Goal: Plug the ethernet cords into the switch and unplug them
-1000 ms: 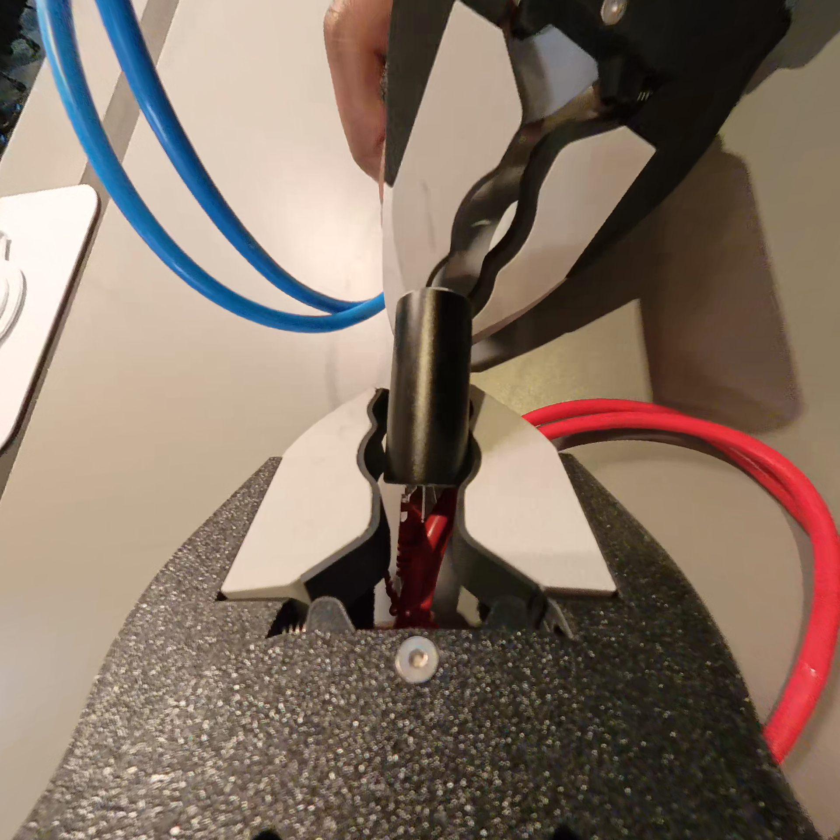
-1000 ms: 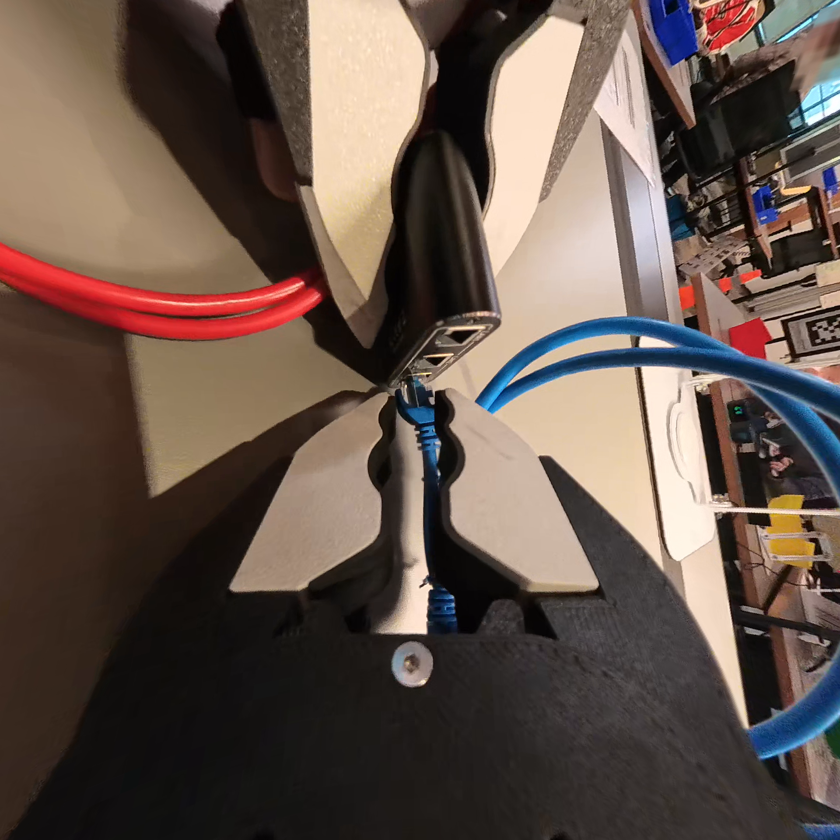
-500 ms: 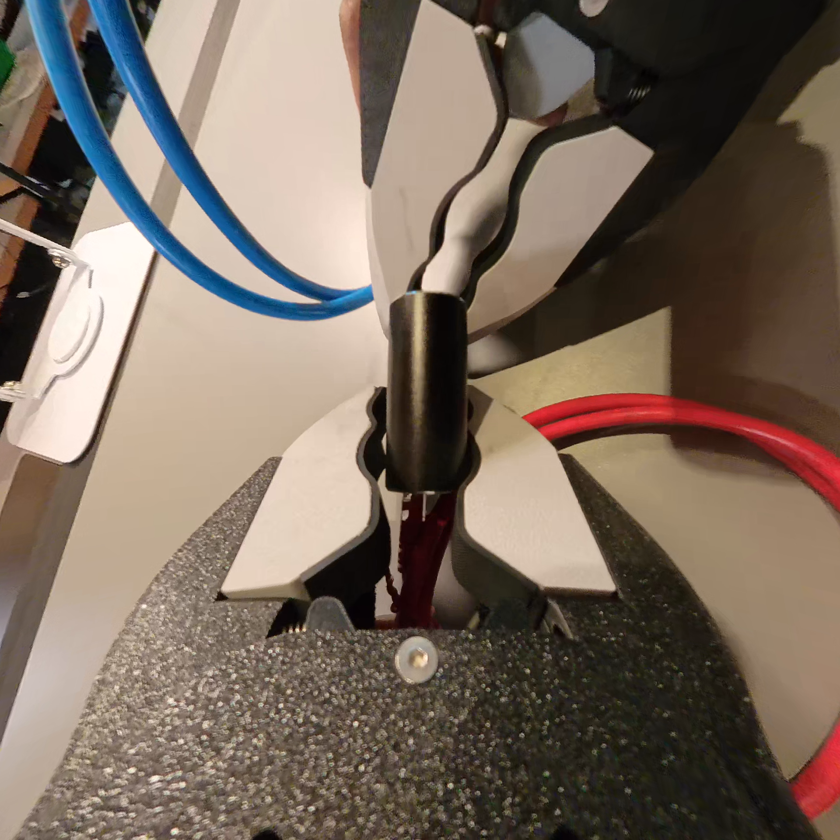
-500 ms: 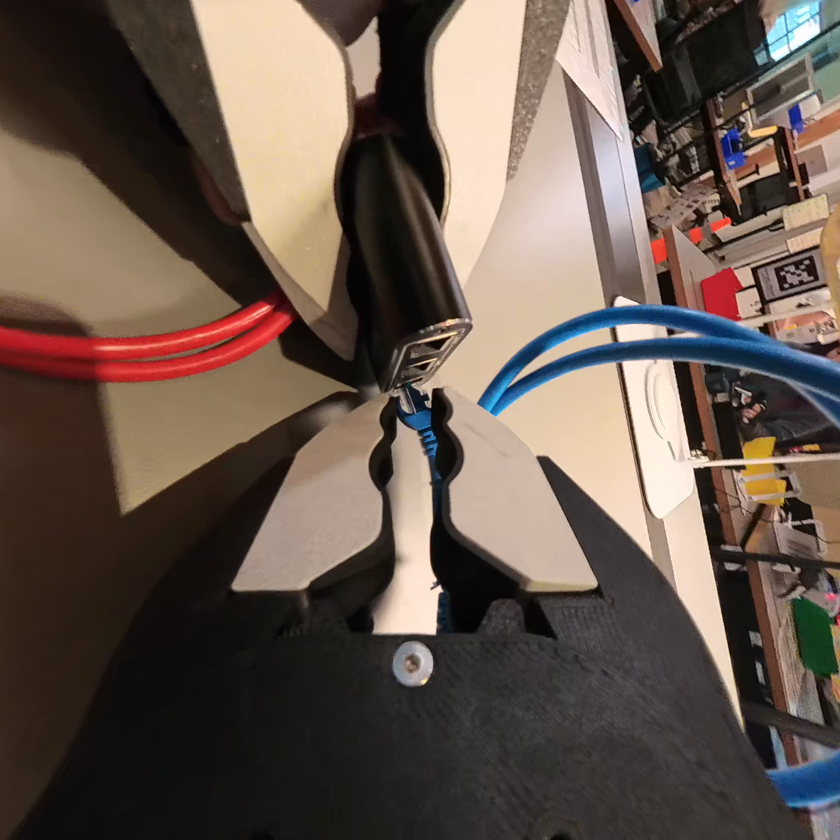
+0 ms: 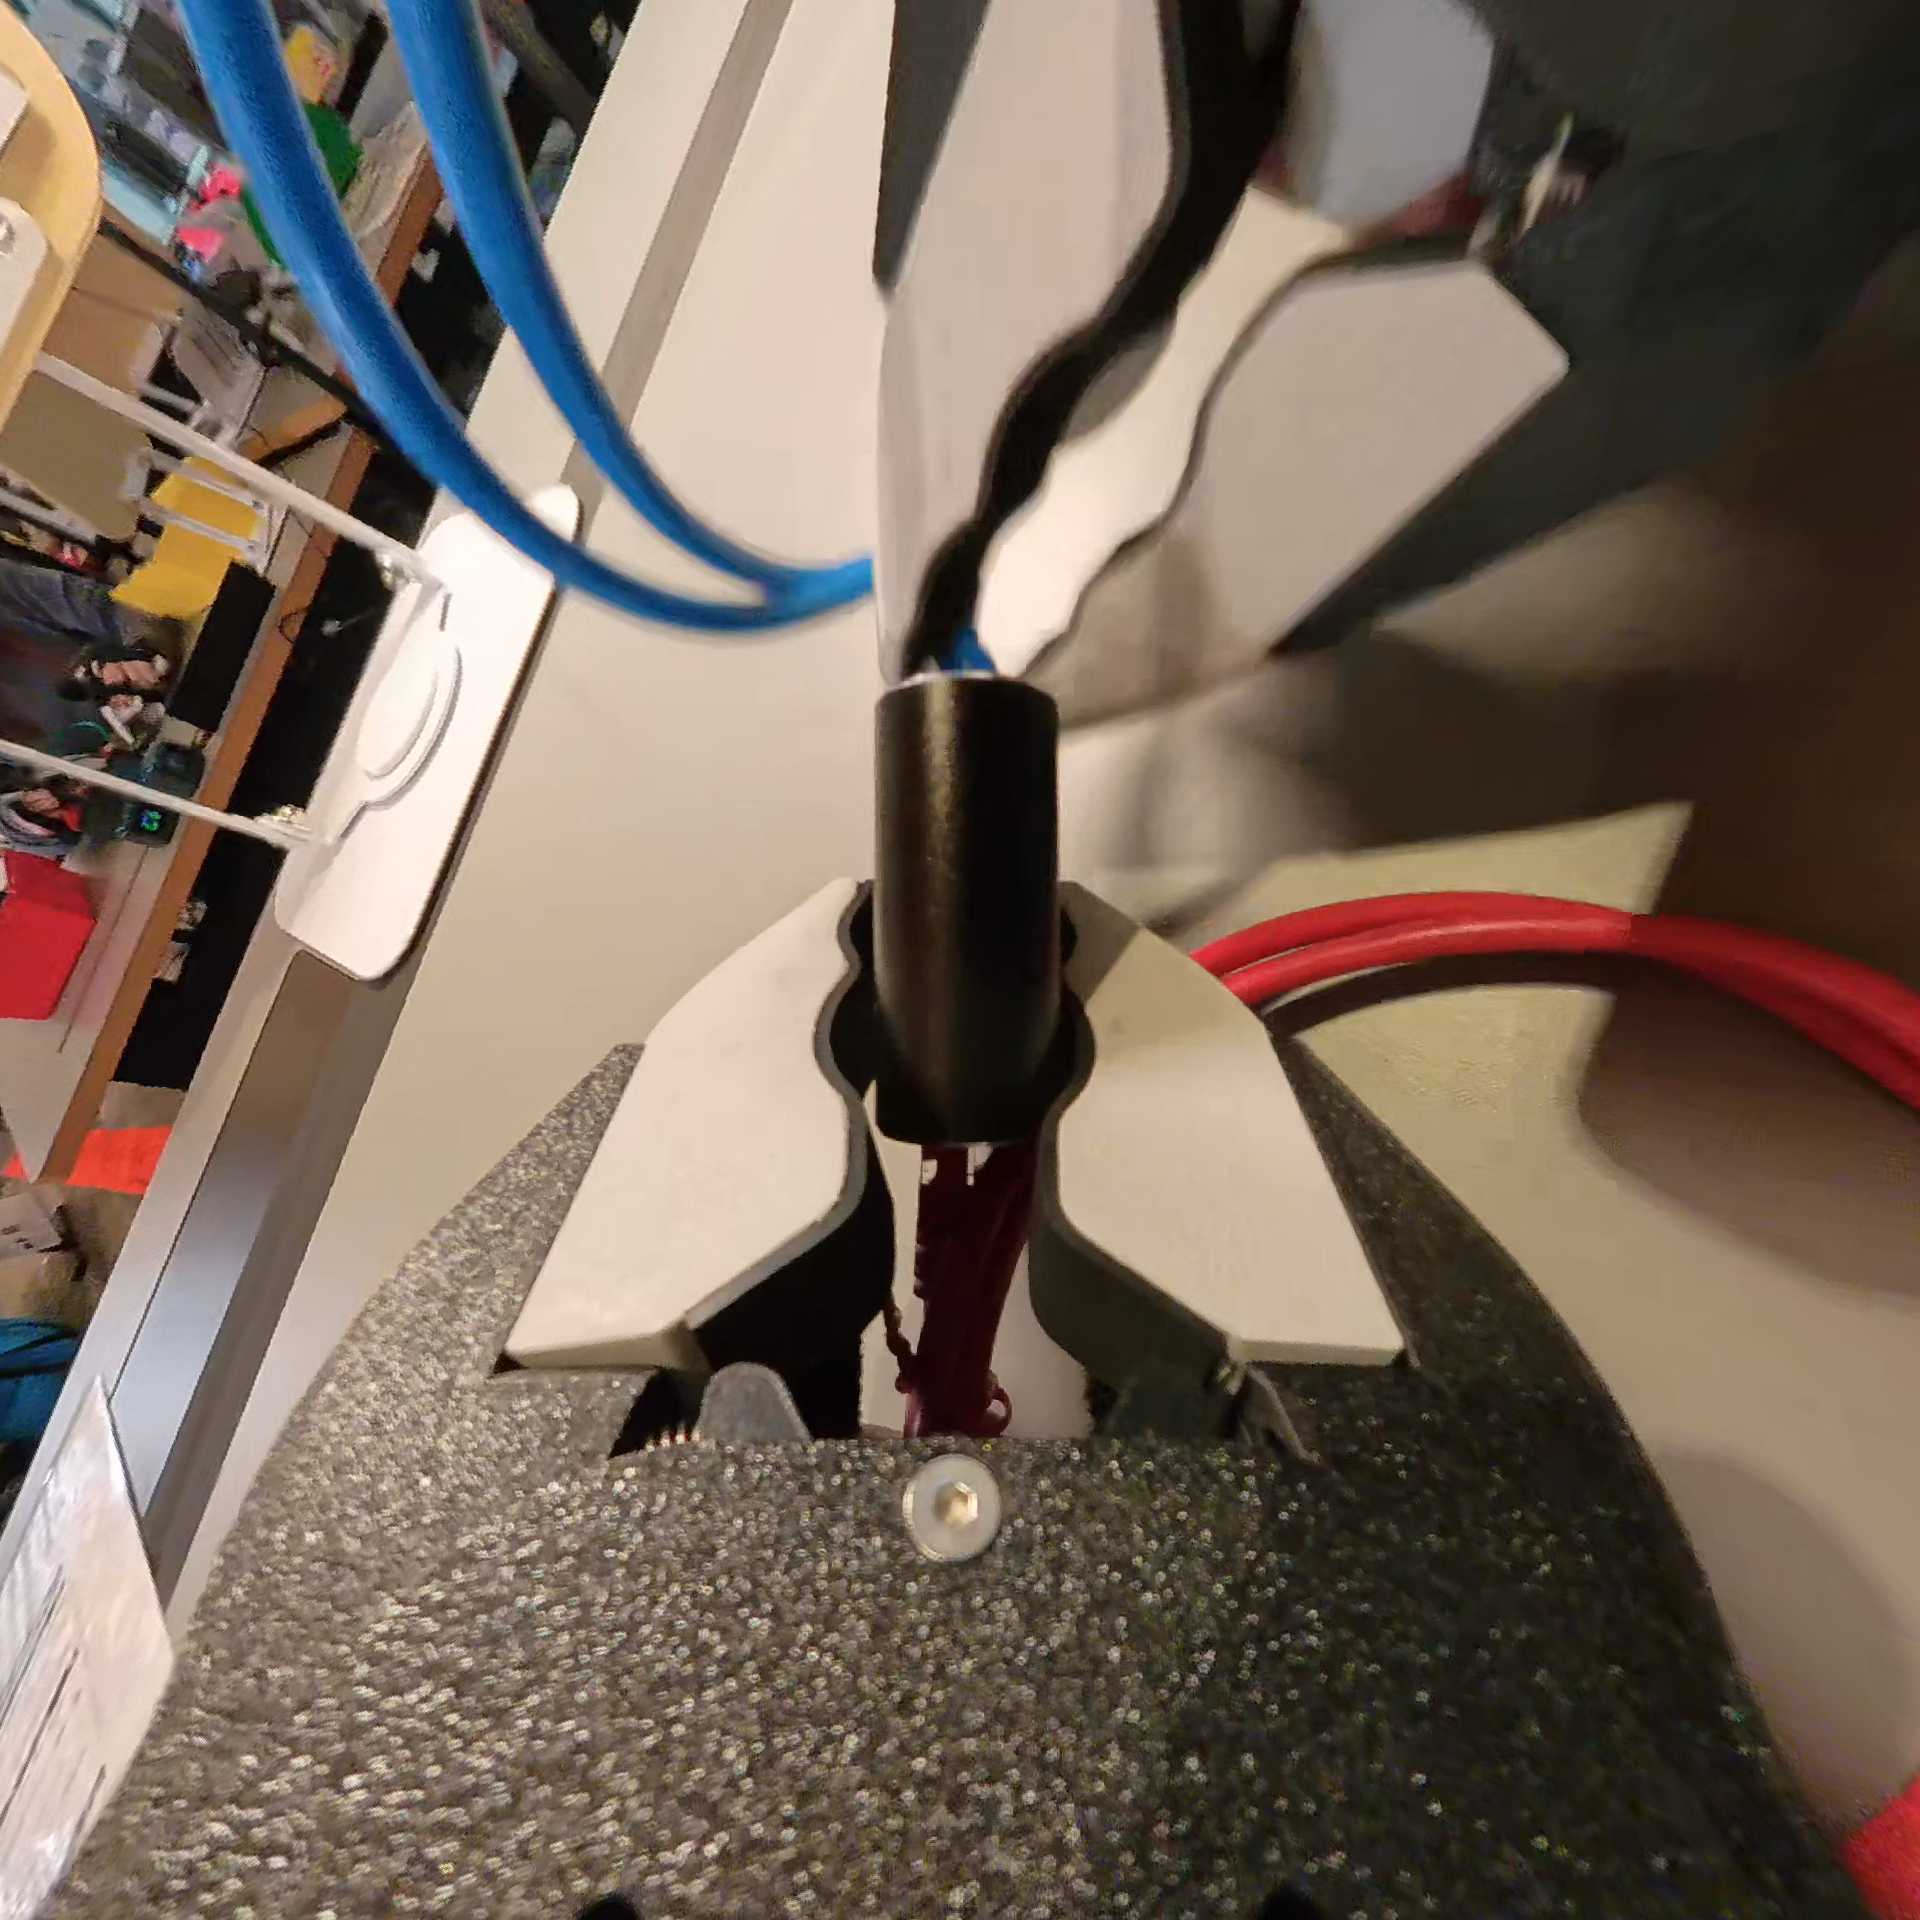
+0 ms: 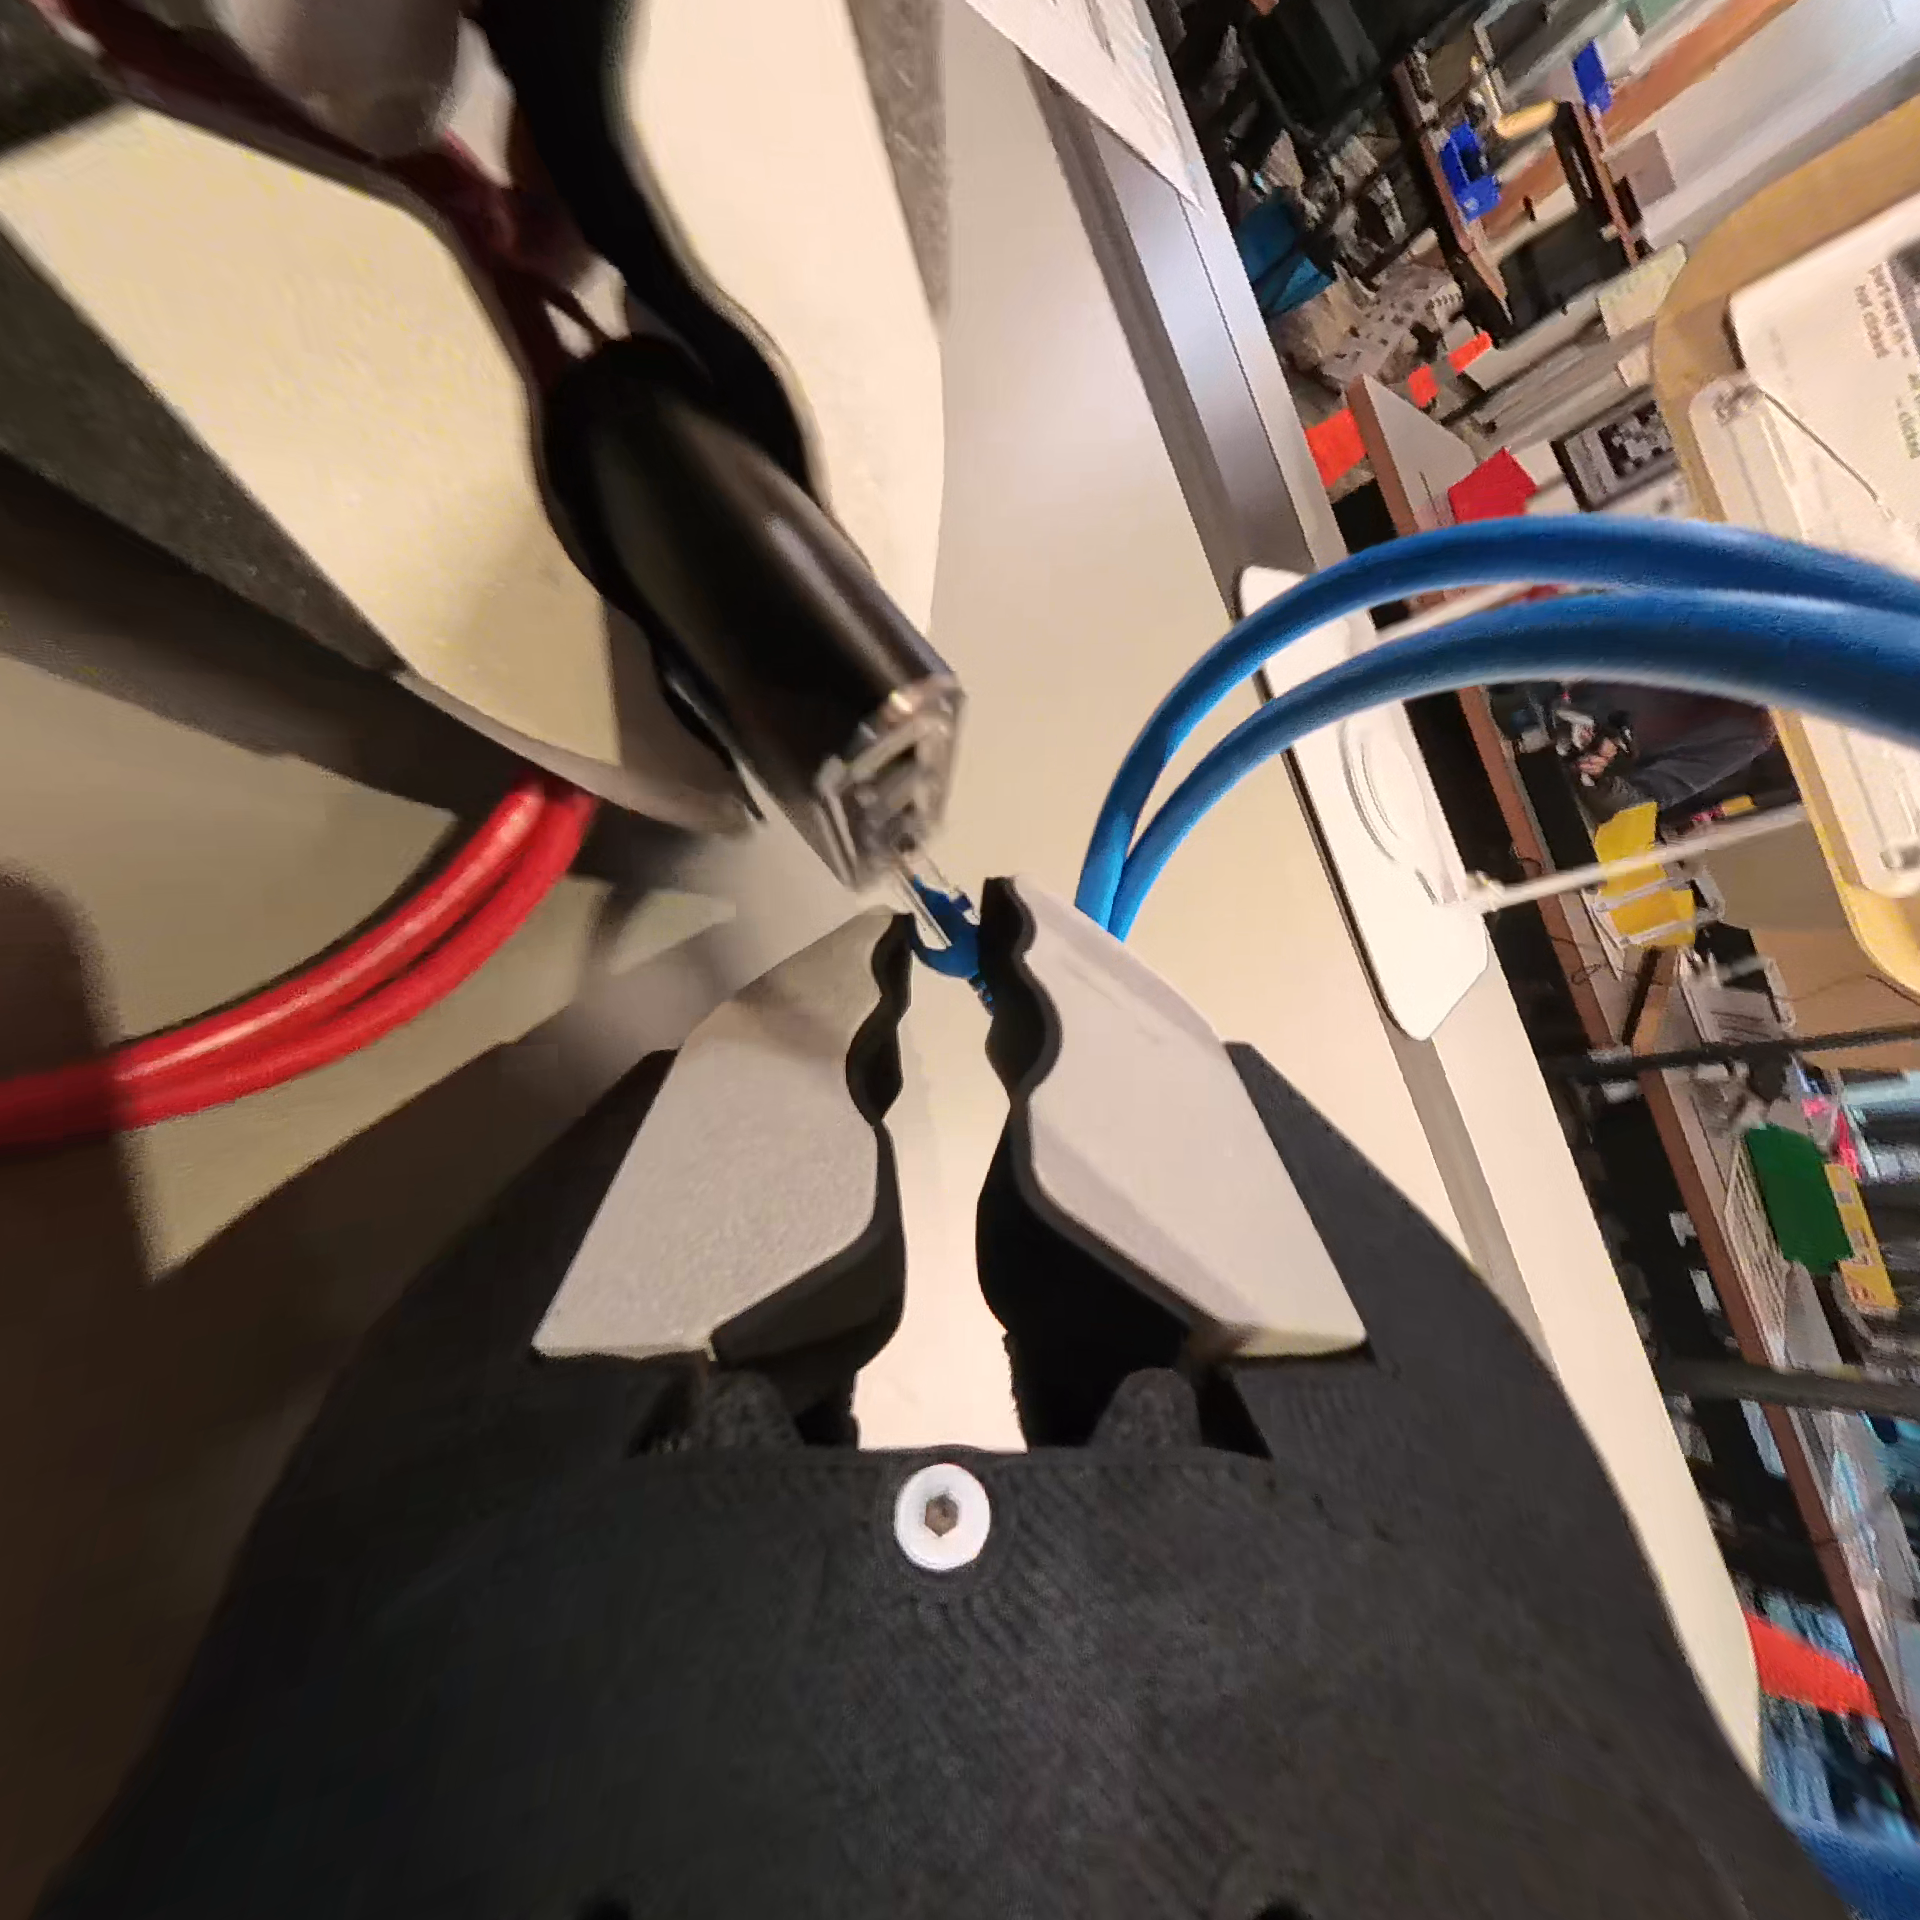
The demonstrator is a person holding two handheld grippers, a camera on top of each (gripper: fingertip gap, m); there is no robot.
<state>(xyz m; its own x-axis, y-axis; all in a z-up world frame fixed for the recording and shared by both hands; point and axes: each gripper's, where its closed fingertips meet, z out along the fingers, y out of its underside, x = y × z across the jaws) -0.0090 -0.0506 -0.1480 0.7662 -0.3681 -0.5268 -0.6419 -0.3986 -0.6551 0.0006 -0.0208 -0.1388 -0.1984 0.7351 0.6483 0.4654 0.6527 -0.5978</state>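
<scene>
Between the fingertips | right gripper (image 6: 940, 914) is pinching the blue ethernet plug (image 6: 943, 928) at the switch (image 5: 964, 904) port | left gripper (image 5: 961, 935) is clamping the switch | step: insertion; next calls for a straight push.

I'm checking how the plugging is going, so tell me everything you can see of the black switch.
The switch is a small, smooth black block, glossy like plastic or coated metal, held off the table between the left gripper fingers. Its near end has dark red cords plugged in. Its far end, seen in the right wrist view, has a silvery rim around stacked ports. The blue plug, pinched in the right gripper, meets that ported end at a slant.
</scene>
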